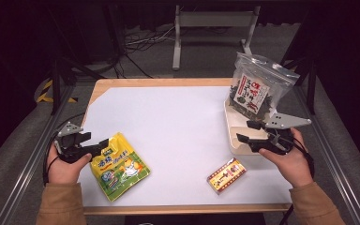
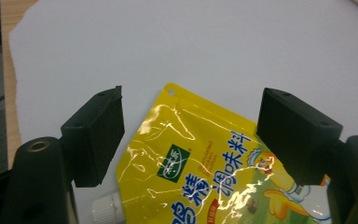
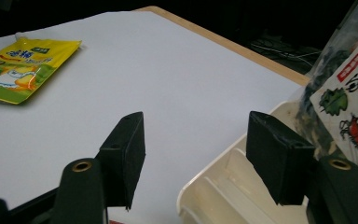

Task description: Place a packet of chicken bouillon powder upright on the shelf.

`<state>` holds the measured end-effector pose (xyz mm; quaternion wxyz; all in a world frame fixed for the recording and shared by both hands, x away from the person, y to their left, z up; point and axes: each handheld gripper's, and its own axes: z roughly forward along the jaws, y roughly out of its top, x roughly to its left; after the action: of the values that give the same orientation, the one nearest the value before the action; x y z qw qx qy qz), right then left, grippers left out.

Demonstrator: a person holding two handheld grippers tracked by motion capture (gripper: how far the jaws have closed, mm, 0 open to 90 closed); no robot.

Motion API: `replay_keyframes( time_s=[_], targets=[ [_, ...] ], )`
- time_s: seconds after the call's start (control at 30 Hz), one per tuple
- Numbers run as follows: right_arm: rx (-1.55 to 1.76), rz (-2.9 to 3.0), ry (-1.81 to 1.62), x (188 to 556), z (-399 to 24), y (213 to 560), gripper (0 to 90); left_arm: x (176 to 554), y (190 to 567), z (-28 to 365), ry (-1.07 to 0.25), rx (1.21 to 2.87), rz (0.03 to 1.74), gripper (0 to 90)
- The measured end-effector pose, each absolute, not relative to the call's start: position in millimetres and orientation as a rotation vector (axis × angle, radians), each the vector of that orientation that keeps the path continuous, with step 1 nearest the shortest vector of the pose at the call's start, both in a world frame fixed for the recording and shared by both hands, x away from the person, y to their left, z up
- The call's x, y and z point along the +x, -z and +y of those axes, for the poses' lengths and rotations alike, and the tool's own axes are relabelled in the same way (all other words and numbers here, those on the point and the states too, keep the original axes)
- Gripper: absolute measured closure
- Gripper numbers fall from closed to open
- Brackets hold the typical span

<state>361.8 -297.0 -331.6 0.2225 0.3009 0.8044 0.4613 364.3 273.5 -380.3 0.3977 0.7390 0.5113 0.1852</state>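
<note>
Lying flat at the white table's (image 1: 178, 122) near-left corner, the glossy yellow spouted plastic pouch (image 2: 200, 163) looks soft and slippery; pinch its flat top edge. Left gripper (image 2: 189, 135) hovers spread over it; right gripper (image 3: 196, 154) spread, empty.

A yellow spouted pouch (image 1: 117, 166) (glossy, printed with blue characters and a green logo) is seen lying flat on the white tabletop (image 1: 178, 122), near its front left corner, turned at a slant. Its white screw cap (image 2: 106, 208) is set at one corner, and a small hanging hole is punched at the top edge.
</note>
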Motion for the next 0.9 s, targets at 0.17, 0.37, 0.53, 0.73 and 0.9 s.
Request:
replay_keyframes(
  time_s=[0.17,0.37,0.53,0.73,0.9],
  targets=[
    [0.83,2.227,-1.287,359.2,-293.3,340.4,37.9,361.1,387.4,279.4,-0.455,1.844,1.35,18.1],
    [0.82,2.219,-1.297,359.8,-292.8,343.3,37.4,354.4,398.8,283.7,-0.42,1.827,1.431,18.0],
    [0.805,2.232,-1.302,359.4,-290.9,343.1,37.2,349.6,407.1,287.2,-0.408,1.815,1.497,17.8],
    [0.786,2.221,-1.316,360.4,-288.7,339.3,36.8,346.2,415.6,286.7,-0.379,1.822,1.539,16.0],
    [0.777,2.217,-1.319,360.9,-286.1,336.8,36.7,344.8,420.8,287.0,-0.349,1.828,1.572,15.4]
  ],
)
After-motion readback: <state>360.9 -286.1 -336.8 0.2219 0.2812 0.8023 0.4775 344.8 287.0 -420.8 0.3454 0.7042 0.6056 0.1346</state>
